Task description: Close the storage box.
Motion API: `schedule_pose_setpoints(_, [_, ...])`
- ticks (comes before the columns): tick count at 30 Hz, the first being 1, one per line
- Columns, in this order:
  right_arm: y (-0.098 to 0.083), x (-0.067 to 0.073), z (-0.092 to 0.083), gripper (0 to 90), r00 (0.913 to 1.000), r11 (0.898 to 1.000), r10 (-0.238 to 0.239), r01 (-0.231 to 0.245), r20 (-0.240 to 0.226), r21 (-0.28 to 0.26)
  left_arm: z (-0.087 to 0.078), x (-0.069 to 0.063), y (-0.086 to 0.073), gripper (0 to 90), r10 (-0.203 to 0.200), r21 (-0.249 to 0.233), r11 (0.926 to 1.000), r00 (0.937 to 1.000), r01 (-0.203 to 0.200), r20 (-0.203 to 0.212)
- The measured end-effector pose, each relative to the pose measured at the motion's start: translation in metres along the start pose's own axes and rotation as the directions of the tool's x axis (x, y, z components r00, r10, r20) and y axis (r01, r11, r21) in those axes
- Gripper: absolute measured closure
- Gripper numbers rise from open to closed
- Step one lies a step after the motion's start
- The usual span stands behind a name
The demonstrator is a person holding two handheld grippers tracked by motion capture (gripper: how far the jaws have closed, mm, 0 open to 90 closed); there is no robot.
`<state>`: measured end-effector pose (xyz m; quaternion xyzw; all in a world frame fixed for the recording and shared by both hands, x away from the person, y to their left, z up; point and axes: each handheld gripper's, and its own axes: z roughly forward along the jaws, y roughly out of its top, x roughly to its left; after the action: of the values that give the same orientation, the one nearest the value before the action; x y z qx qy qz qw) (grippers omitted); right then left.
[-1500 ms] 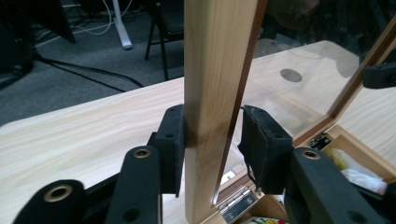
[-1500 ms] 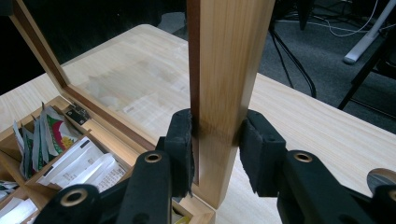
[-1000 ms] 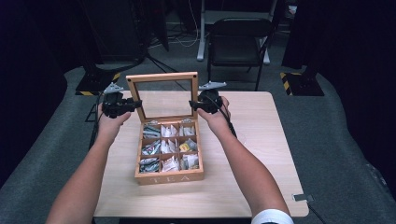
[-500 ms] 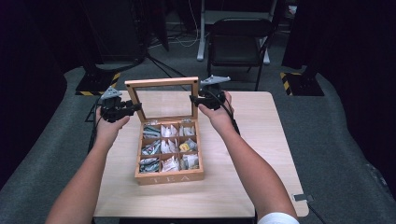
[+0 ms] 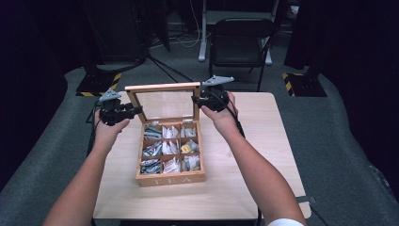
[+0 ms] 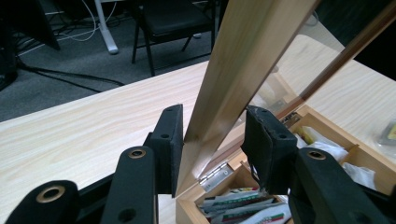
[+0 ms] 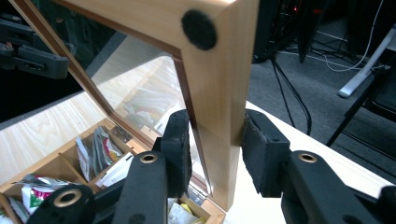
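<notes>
You are holding a gripper at each side of the tea box point(image 5: 170, 160), which is sitting in the middle of the table point(image 5: 263, 155) with its glass lid point(image 5: 163, 104) standing upright. Your left gripper point(image 6: 212, 135) is straddling the lid's left frame near the hinge; its jaws have just been opening, and a gap is showing beside the right pad, so it is not clamping. Your right gripper point(image 7: 215, 149) is straddling the lid's right frame; its jaws have just been closing, the left pad is touching the wood and the right pad is sitting just beside it. Tea bags point(image 5: 169, 149) are filling the compartments.
</notes>
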<state>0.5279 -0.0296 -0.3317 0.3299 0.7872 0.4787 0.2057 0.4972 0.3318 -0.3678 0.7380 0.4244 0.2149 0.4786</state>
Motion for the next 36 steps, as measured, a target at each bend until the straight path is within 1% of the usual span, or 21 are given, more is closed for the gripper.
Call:
schedule_pose_setpoints(1, [-0.001,0.0,-0.001,62.4,1.0,1.0,0.001,-0.001,-0.002,-0.006,-0.003,-0.001,0.001,58.7,-0.001,-0.014,0.9999,1.0,0.001,0.0])
schedule_pose_setpoints(2, [-0.002,0.001,-0.002,62.4,1.0,1.0,-0.006,0.006,0.0,-0.003,-0.006,-0.001,0.002,58.8,-0.004,-0.019,0.9998,1.0,0.004,0.003])
schedule_pose_setpoints(4, [-0.003,0.004,-0.003,62.3,1.0,1.0,-0.005,0.005,0.003,-0.009,-0.011,-0.004,0.005,58.8,-0.009,-0.033,0.9994,1.0,0.009,0.004])
schedule_pose_setpoints(6, [-0.005,0.005,-0.004,62.1,1.0,1.0,-0.006,0.006,0.003,-0.011,-0.016,-0.007,0.008,59.3,0.006,-0.03,0.9995,1.0,-0.006,0.007])
schedule_pose_setpoints(8, [-0.006,0.005,-0.005,62.1,0.9998,1.0,-0.02,0.02,0.001,-0.012,-0.022,-0.01,0.012,59.6,0.014,-0.04,0.9991,0.9999,-0.014,0.002])
schedule_pose_setpoints(12, [-0.007,0.007,-0.007,62.0,0.9996,1.0,-0.027,0.027,0.001,-0.008,-0.032,-0.015,0.018,60.6,0.009,-0.044,0.999,1.0,-0.009,0.002])
schedule_pose_setpoints(14, [-0.009,0.009,-0.008,61.9,0.9996,1.0,-0.028,0.028,0.004,-0.011,-0.037,-0.018,0.022,60.6,0.018,-0.043,0.9989,0.9998,-0.018,-0.001])
schedule_pose_setpoints(20, [-0.012,0.01,-0.01,61.6,0.9994,0.999,-0.036,0.036,0.002,-0.018,-0.042,-0.024,0.026,60.5,0.03,-0.039,0.9988,0.9995,-0.03,-0.013])
schedule_pose_setpoints(21, [-0.013,0.011,-0.011,61.6,0.9995,0.999,-0.032,0.032,0.001,-0.017,-0.043,-0.024,0.026,60.5,0.029,-0.036,0.9989,0.9995,-0.03,-0.014])
schedule_pose_setpoints(25, [-0.015,0.012,-0.012,61.4,0.9989,0.999,-0.046,0.046,-0.001,-0.02,-0.045,-0.026,0.026,60.4,0.027,-0.034,0.999,0.9995,-0.028,-0.012])
schedule_pose_setpoints(27, [-0.015,0.013,-0.012,61.3,0.999,0.999,-0.046,0.046,-0.001,-0.02,-0.047,-0.028,0.026,60.4,0.027,-0.031,0.9991,0.9995,-0.028,-0.013])
schedule_pose_setpoints(29, [-0.016,0.014,-0.013,61.1,0.999,0.999,-0.044,0.044,-0.002,-0.02,-0.05,-0.03,0.025,60.1,0.03,-0.04,0.9988,0.9995,-0.03,-0.013])
schedule_pose_setpoints(30, [-0.017,0.014,-0.014,60.9,0.9994,0.999,-0.036,0.035,-0.004,-0.018,-0.051,-0.031,0.025,59.9,0.035,-0.04,0.9986,0.9993,-0.035,-0.013])
schedule_pose_setpoints(31, [-0.019,0.014,-0.015,60.6,0.999,0.999,-0.043,0.043,-0.01,-0.02,-0.052,-0.032,0.025,59.9,0.04,-0.039,0.9984,0.9991,-0.041,-0.013])
schedule_pose_setpoints(33, [-0.019,0.015,-0.016,60.5,0.9993,0.999,-0.037,0.036,-0.01,-0.02,-0.054,-0.034,0.024,59.9,0.045,-0.038,0.9982,0.9988,-0.046,-0.017])
schedule_pose_setpoints(34, [-0.021,0.015,-0.016,60.3,0.9988,0.999,-0.048,0.047,-0.014,-0.023,-0.056,-0.036,0.024,59.9,0.05,-0.039,0.998,0.9986,-0.051,-0.016])
schedule_pose_setpoints(36, [-0.021,0.016,-0.017,60.2,0.9989,0.999,-0.044,0.043,-0.015,-0.021,-0.056,-0.036,0.023,59.9,0.046,-0.042,0.998,0.9988,-0.047,-0.015])
